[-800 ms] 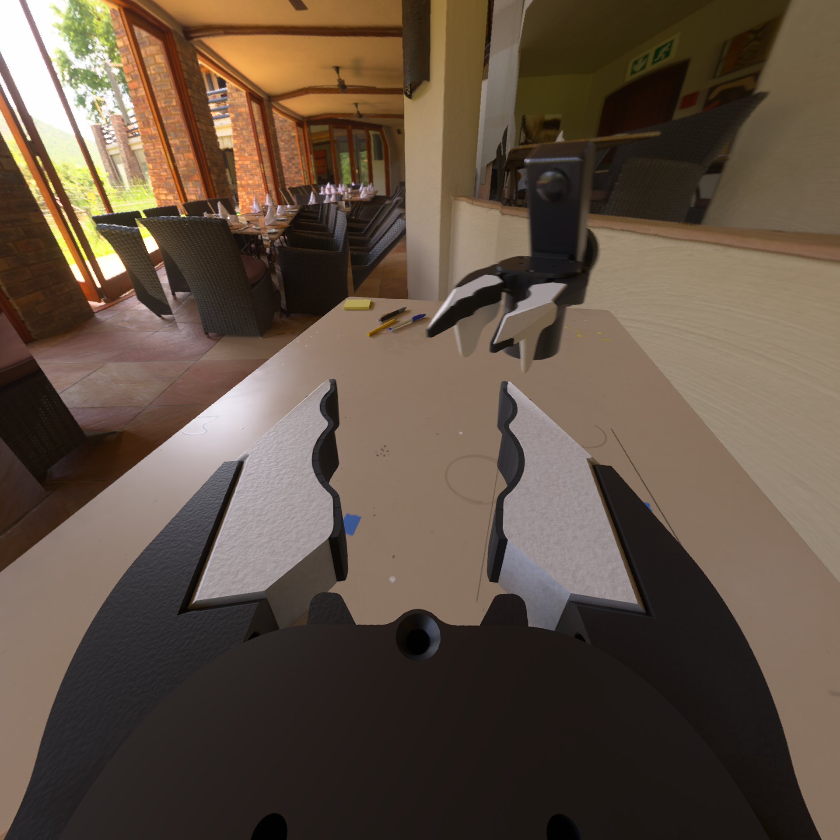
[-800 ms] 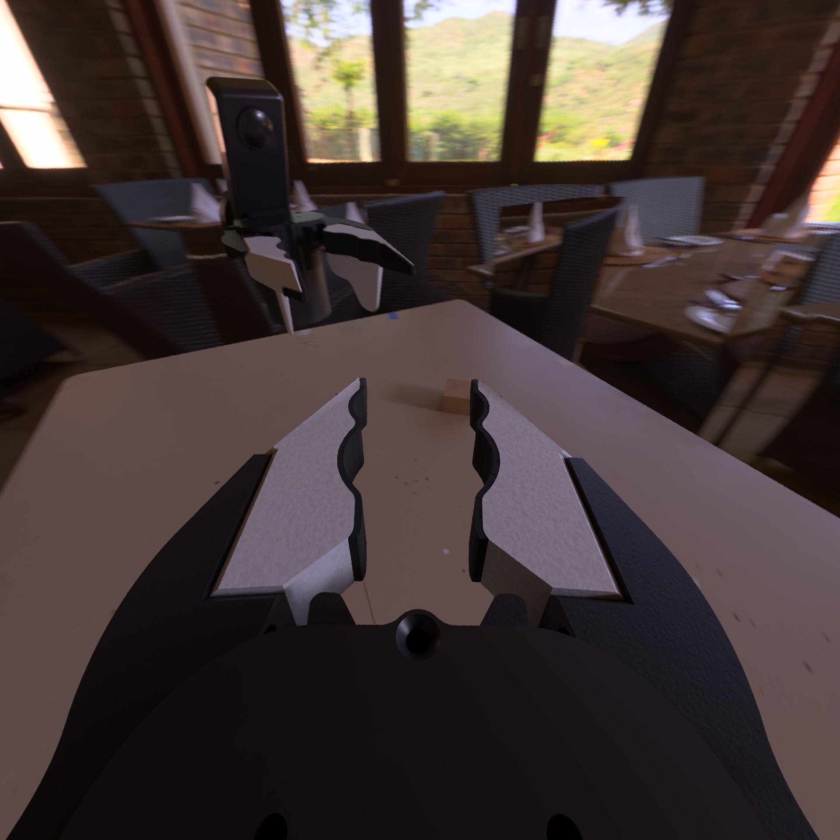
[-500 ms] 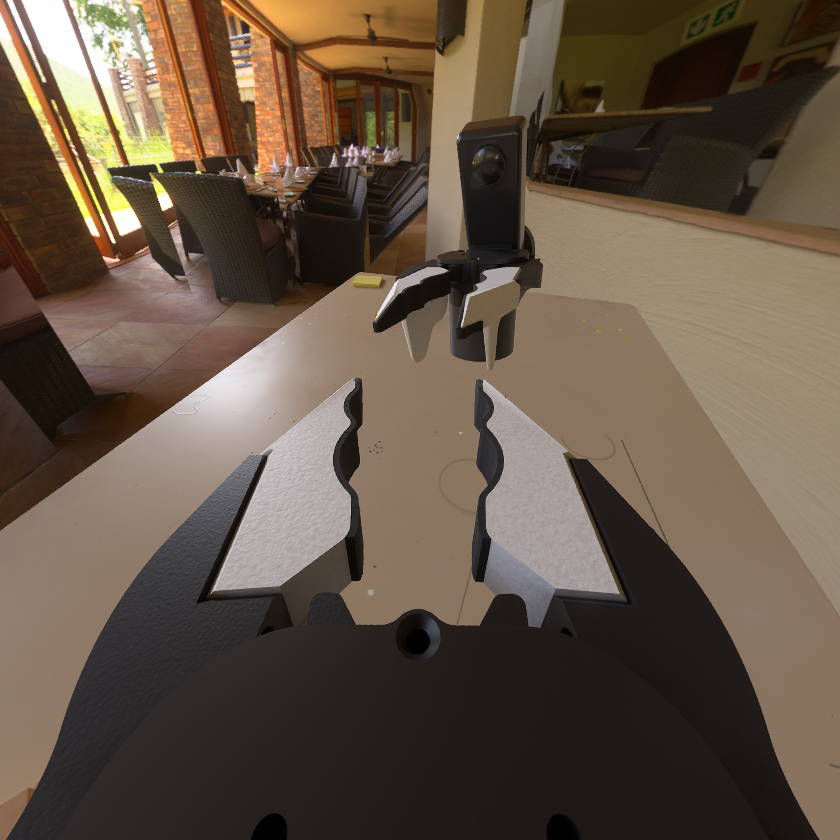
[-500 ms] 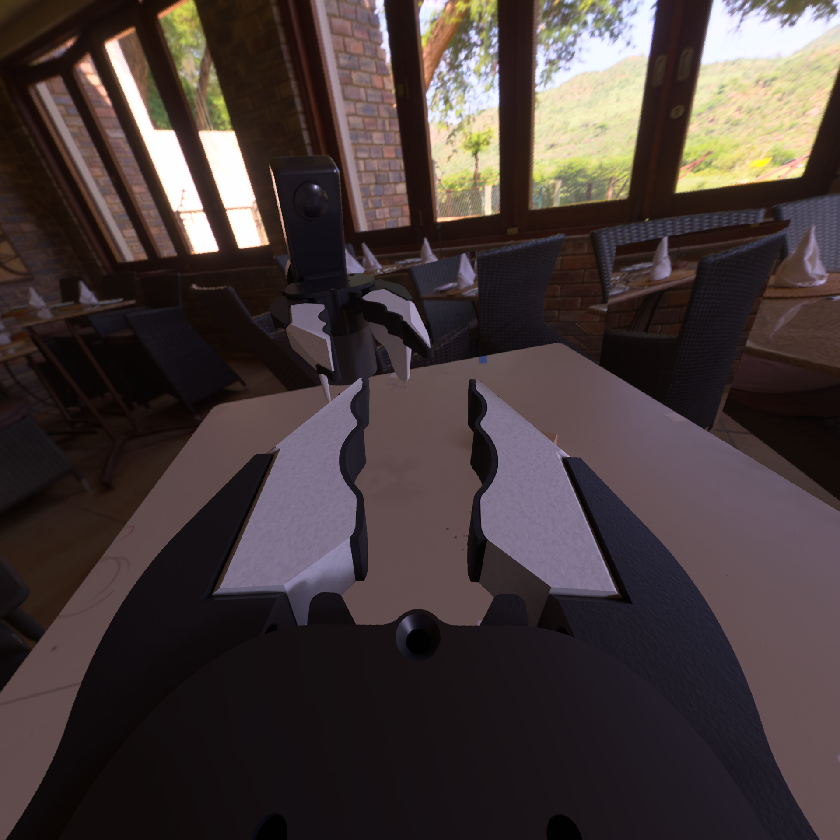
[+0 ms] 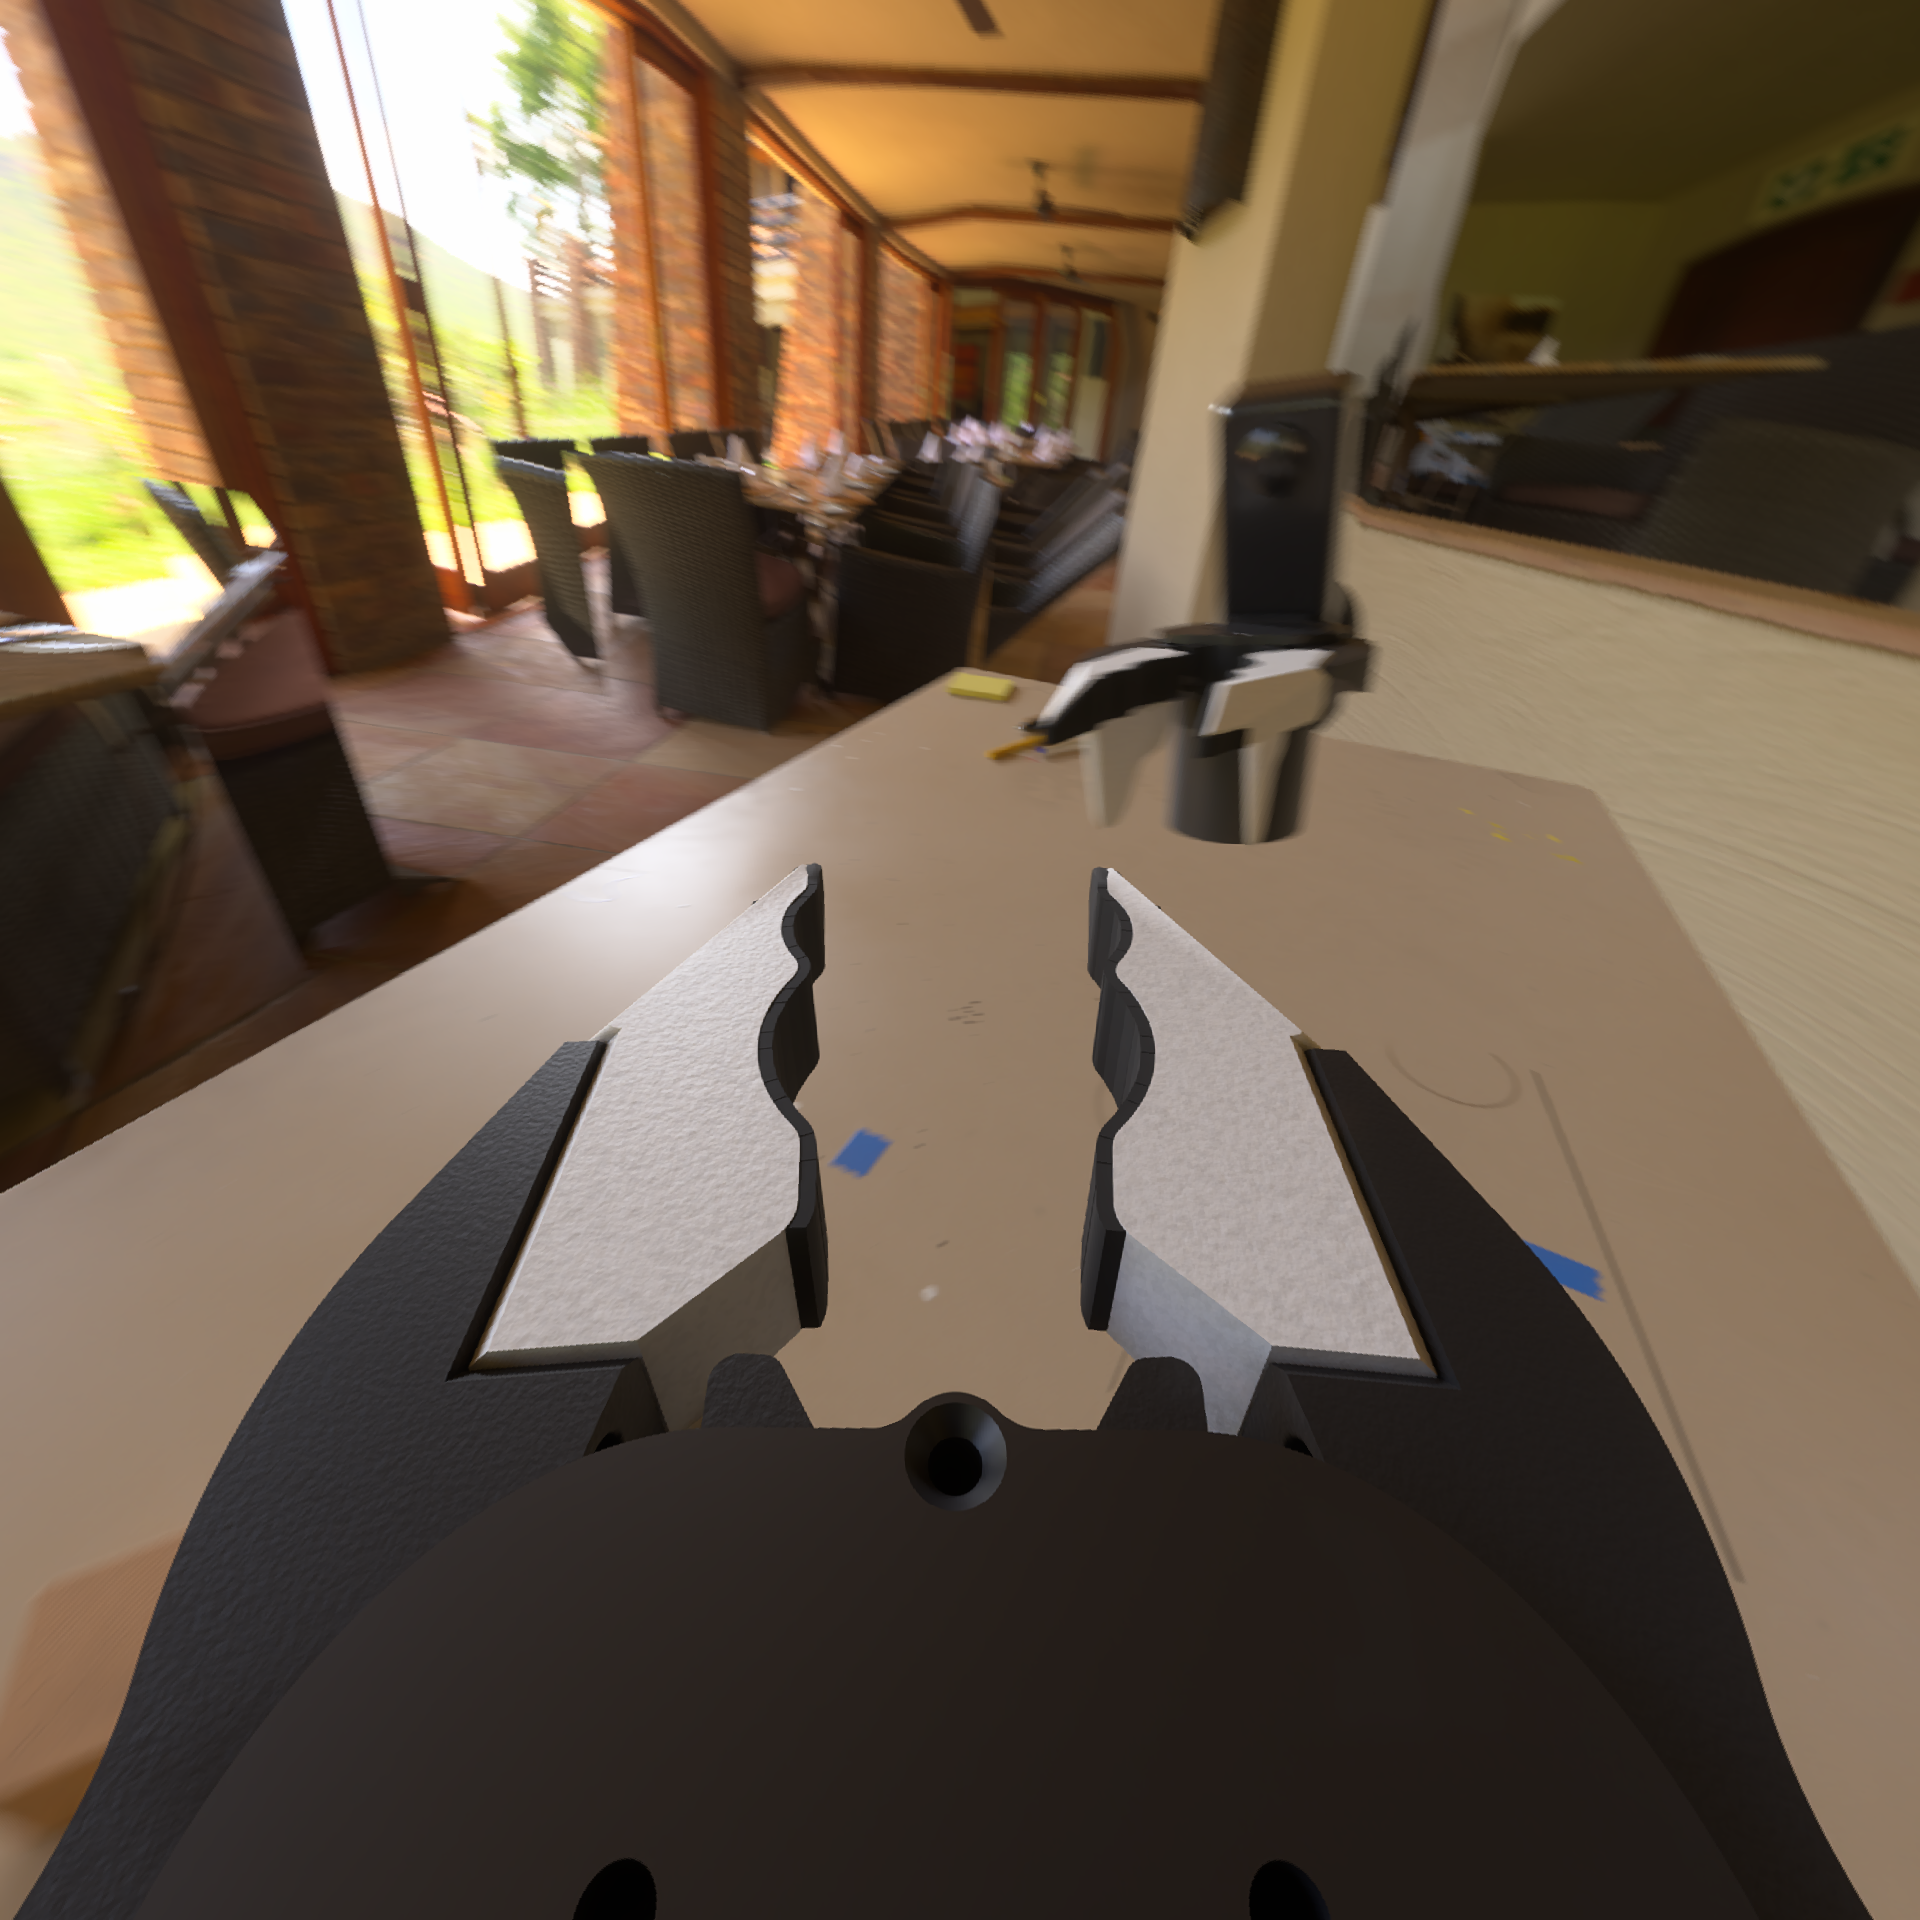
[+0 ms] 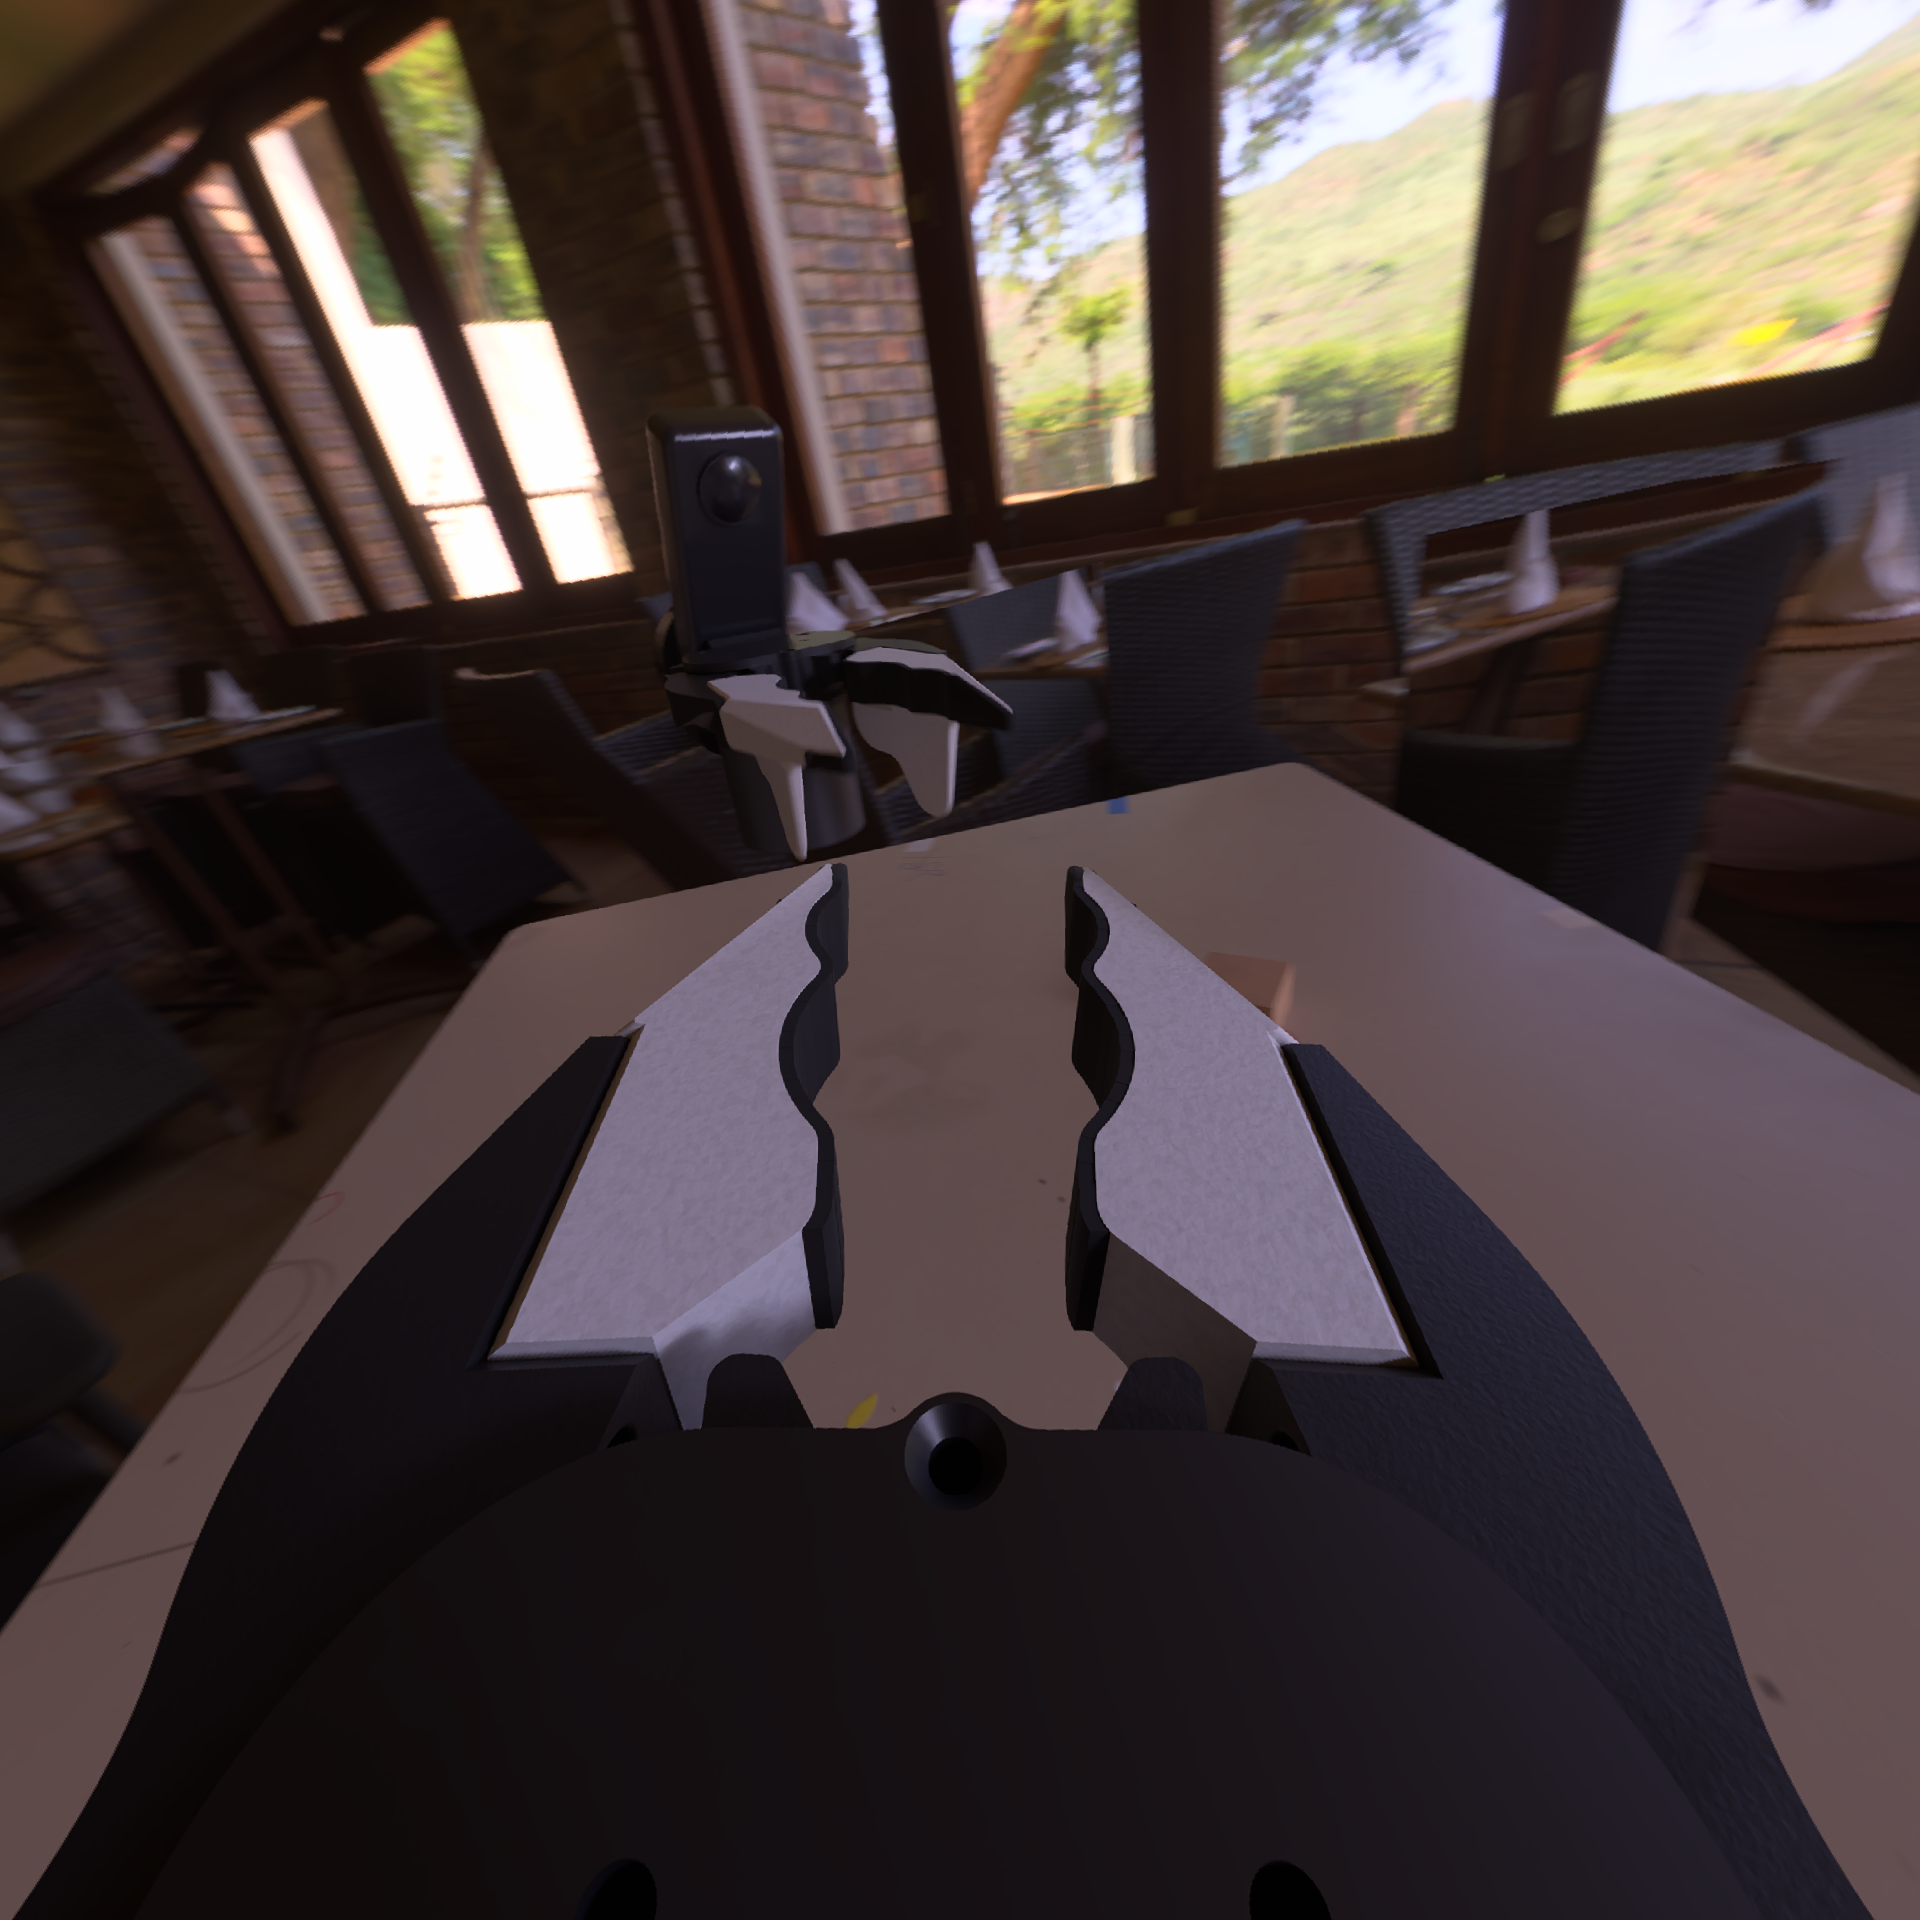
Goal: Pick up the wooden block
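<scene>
The wooden block [image 6: 1259, 982] is a small tan cube on the table [image 6: 1507, 1039]. It lies just right of my right gripper's right finger, which hides part of it. My right gripper [image 6: 956, 873] is open and empty above the table, with the block outside its jaws. My left gripper [image 5: 958, 878] is open and empty over the tan table [image 5: 1351, 987]. A pale tan shape [image 5: 73, 1704] at the bottom left of the left wrist view may be the block; I cannot tell. Each gripper shows in the other's view, the right one blurred [image 5: 1184, 805] and the left one [image 6: 868, 821] at the far end.
A yellow pad [image 5: 980, 685] and pens [image 5: 1023, 743] lie at the far end of the table. Blue tape bits [image 5: 862, 1151] are stuck on it. A cream wall [image 5: 1766, 831] runs along one long side. Wicker chairs [image 6: 1195, 644] and set tables stand around.
The right wrist view has swung left, so the block went from between the fingers to right of the right finger. The left jaws narrowed a little. The right gripper shifted right in the left view.
</scene>
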